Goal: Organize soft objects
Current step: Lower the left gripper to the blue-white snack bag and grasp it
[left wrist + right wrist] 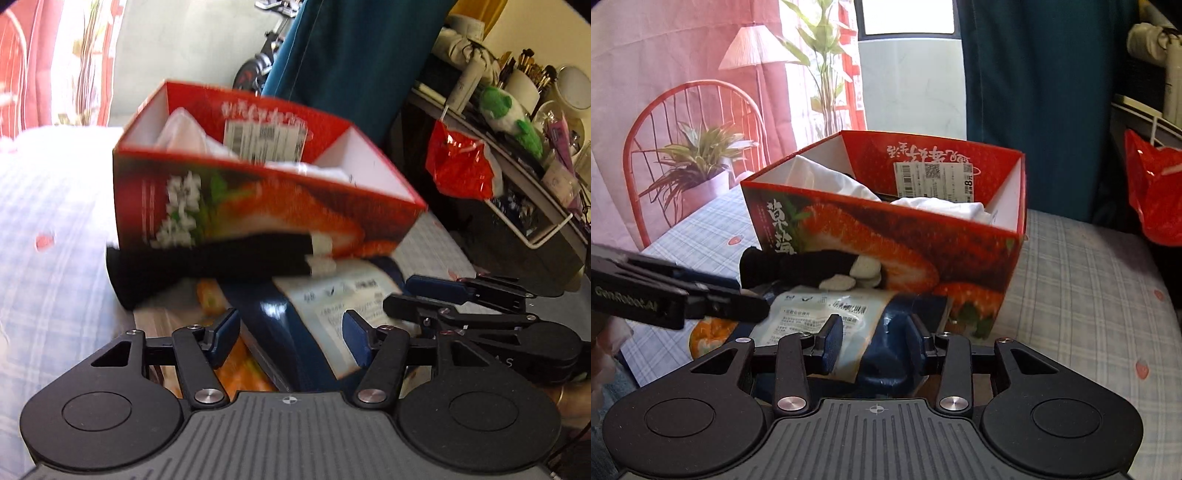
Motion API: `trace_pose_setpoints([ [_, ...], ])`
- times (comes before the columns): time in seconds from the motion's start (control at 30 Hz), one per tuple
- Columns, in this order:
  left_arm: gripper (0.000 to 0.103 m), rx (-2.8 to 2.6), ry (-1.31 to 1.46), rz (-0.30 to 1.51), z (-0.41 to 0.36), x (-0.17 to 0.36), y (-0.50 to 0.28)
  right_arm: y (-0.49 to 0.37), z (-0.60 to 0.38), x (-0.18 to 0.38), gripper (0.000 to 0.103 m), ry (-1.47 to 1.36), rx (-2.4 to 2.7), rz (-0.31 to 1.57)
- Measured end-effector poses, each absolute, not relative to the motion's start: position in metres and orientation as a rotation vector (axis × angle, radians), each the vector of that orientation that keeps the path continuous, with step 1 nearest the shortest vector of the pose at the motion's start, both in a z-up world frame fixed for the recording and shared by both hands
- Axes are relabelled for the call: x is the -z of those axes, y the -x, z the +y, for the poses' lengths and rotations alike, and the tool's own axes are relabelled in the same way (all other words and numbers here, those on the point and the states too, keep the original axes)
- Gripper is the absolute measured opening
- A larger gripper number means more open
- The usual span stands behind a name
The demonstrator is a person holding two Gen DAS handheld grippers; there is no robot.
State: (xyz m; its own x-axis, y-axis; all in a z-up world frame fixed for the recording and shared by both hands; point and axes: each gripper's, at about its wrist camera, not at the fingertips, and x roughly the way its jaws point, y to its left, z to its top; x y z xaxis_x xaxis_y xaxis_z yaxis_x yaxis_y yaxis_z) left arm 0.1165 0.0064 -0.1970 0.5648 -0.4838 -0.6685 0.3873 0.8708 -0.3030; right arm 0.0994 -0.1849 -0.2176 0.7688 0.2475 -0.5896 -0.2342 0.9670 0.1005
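Checked bedding (1089, 266), pale blue with small strawberry marks, covered the surface on which everything lay. One right gripper (873, 341) stood with its jaws narrowed around one dark blue glossy packet (886, 354); the pads sat at the packet's sides, though whether they pressed on it could not be told. One left gripper (290, 338) had its jaws at a middling width over the same packet (273, 317), which passed between them; contact could not be confirmed there either. One white printed label (827, 314) lay on the packet's upper face. One pair of black socks with white toes (812, 271), two in number, lay just beyond the packet, against the front wall of one red strawberry-printed box (960, 254). Inside that box lay white cloth (938, 206), showing as two heaps; whether one piece or two could not be told. One orange-printed flat item (709, 334) lay partly under the packet, on the left gripper's side. One red plastic bag (1152, 199) hung well to the right of the box, and one dark teal curtain (1034, 92) hung behind it.
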Motion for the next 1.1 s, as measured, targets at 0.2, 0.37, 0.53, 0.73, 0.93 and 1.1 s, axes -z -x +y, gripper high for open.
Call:
trace_pose_setpoints([
  [0.2, 0.061, 0.495, 0.171, 0.853, 0.01, 0.218, -0.115, -0.087, -0.178, 0.231, 0.036, -0.031, -0.276, 0.607],
  [0.37, 0.061, 0.497, 0.176, 0.829, 0.013, 0.226, -0.109, -0.079, -0.175, 0.24, 0.037, -0.061, -0.266, 0.579],
  [0.53, 0.06, 0.51, 0.198, 0.824, 0.015, 0.234, -0.105, -0.069, -0.172, 0.243, 0.042, -0.057, -0.25, 0.565],
  [0.73, 0.06, 0.516, 0.199, 0.814, 0.017, 0.234, -0.104, -0.062, -0.174, 0.243, 0.045, -0.057, -0.213, 0.55],
  [0.93, 0.06, 0.52, 0.205, 0.812, 0.019, 0.236, -0.103, -0.066, -0.177, 0.247, 0.05, -0.08, -0.206, 0.564],
  [1.1, 0.06, 0.518, 0.205, 0.809, 0.019, 0.237, -0.102, -0.067, -0.179, 0.248, 0.051, -0.103, -0.2, 0.571],
])
